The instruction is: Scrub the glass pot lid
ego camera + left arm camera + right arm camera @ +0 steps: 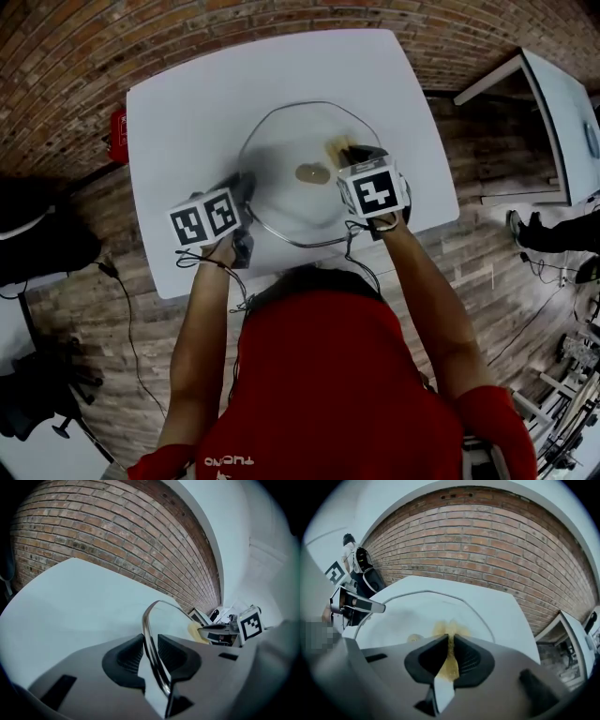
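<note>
1. Closest to the head camera is the person's red shirt point(328, 375), with both forearms reaching out over the white table point(187, 103).
2. On the middle of that table lies the glass pot lid point(291, 131), its knob point(312, 173) at the centre. Whether its near edge is raised off the table I cannot tell.
3. The left gripper point(150, 641) has its dark pads clamped on the lid's metal rim point(149, 616) at the near-left edge, so it acts as the anchor.
4. The right gripper point(450, 651) has its jaws squeezed on a yellow scrub pad point(446, 631), which sits over the glass just beyond the knob and to its right.
5. From the pad, the knob lies just to the left and toward the person, and the widest stretch of glass runs on leftward to the clamped rim. A round lid has no long axis (strokes can run any way). The right hand is the nearer one to the glass face, and pushing toward the left gripper would likely press the lid into that grip rather than slide it away.
6. No pot, bowl or basin shows on the table, and the lid carries nothing but the pad.
</note>
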A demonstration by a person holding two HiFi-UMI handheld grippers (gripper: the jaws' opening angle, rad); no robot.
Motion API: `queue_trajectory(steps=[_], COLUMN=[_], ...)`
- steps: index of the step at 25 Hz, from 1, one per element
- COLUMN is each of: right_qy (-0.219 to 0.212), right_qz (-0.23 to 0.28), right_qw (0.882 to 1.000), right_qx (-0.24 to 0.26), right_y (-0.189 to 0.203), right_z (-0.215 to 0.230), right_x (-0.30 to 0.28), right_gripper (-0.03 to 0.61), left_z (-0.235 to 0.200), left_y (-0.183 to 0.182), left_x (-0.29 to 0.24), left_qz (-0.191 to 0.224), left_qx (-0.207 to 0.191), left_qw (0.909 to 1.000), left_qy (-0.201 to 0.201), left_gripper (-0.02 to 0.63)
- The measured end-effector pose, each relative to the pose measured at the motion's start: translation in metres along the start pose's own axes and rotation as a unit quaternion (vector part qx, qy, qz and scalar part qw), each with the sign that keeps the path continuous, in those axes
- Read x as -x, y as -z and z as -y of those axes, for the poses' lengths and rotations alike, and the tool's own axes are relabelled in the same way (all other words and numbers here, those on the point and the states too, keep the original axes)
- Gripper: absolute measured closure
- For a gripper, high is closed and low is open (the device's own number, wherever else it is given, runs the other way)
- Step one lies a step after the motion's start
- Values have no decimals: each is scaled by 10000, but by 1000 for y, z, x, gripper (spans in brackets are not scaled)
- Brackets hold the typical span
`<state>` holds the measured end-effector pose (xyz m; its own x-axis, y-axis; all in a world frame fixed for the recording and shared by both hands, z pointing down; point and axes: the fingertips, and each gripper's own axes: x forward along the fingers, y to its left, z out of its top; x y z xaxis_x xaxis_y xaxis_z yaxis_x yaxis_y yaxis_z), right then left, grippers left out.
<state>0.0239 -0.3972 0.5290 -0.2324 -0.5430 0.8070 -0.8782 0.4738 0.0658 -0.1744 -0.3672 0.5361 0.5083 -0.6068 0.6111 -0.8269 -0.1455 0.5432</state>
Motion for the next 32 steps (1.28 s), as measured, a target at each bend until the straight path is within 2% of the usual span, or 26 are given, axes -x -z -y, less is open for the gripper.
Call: queue_trajectory(steps=[3, 6, 9, 13, 17, 21, 26, 29, 32], right_qy=[245, 43, -509, -1429, -1835, -1729, -1275, -1077, -1081], right_qz=[-59, 11, 97, 80, -93, -264, -420, -468, -289], right_qw=[9994, 9998, 9986, 9896, 9819, 9829, 9895, 9923, 9936], right_qx=[-218, -195, -88, 143, 472, 569, 536, 385, 119], right_y=[9, 9, 9, 14, 26, 41, 57, 67, 61], right_z=[28, 16, -32, -114, -159, -153, -106, -78, -67], right_x=[11, 23, 39, 53, 53, 49, 54, 61, 65], right_gripper=[526, 526, 528, 526, 526, 526, 526, 526, 526], left_z=[0, 0, 0, 0, 0, 0, -1, 0, 1], left_y=[0, 0, -1, -2, -1, 0, 0, 1, 2], left_x=[0, 0, -1, -1, -2, -2, -1, -1, 0], left_qz=[7, -3, 7, 21, 31, 15, 26, 23, 19], left_qx=[17, 22, 25, 54, 49, 26, 40, 33, 28], left_qw=[10000, 10000, 10000, 10000, 10000, 10000, 10000, 10000, 10000], left_qy=[-4, -23, -32, -42, -63, -59, -49, -41, -32], left_gripper=[509, 509, 509, 509, 510, 509, 509, 509, 509])
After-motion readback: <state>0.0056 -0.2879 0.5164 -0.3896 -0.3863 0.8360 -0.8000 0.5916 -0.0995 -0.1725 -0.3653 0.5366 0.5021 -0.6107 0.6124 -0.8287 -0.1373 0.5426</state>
